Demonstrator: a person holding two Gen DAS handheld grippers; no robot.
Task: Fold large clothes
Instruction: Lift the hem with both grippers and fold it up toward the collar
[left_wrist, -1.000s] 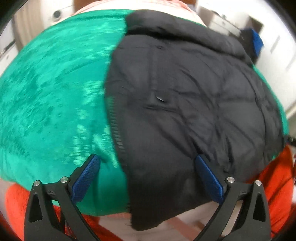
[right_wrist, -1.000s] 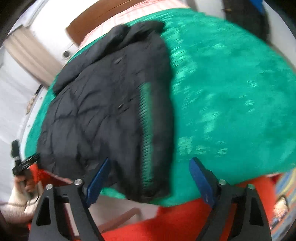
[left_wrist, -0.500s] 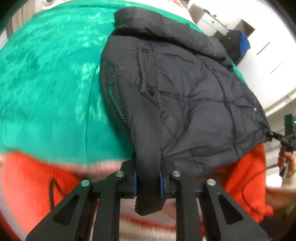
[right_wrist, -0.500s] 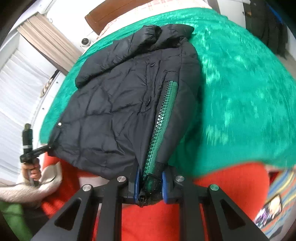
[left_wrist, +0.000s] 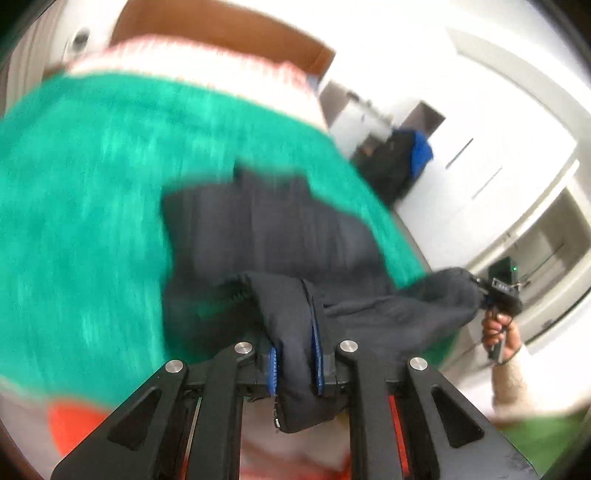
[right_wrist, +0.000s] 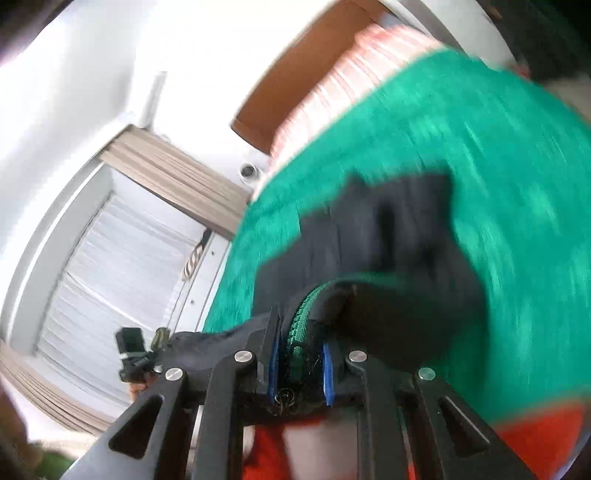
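Green bedspread (left_wrist: 85, 206) beneath a soft, bulky black puffer jacket (left_wrist: 266, 236), whose hem is raised, clamped in the closed left gripper (left_wrist: 295, 365) and, at the zipper, in the closed right gripper (right_wrist: 301, 369); limp padding is judged best handled by its edges.

Right tongs (right_wrist: 300, 363): closed on the jacket hem at the green zipper (right_wrist: 304, 317).
Jacket (right_wrist: 388, 236): black, blurred, hem lifted off the green blanket (right_wrist: 517, 184).
Left tongs (right_wrist: 138, 356): gripping the hem's far corner.
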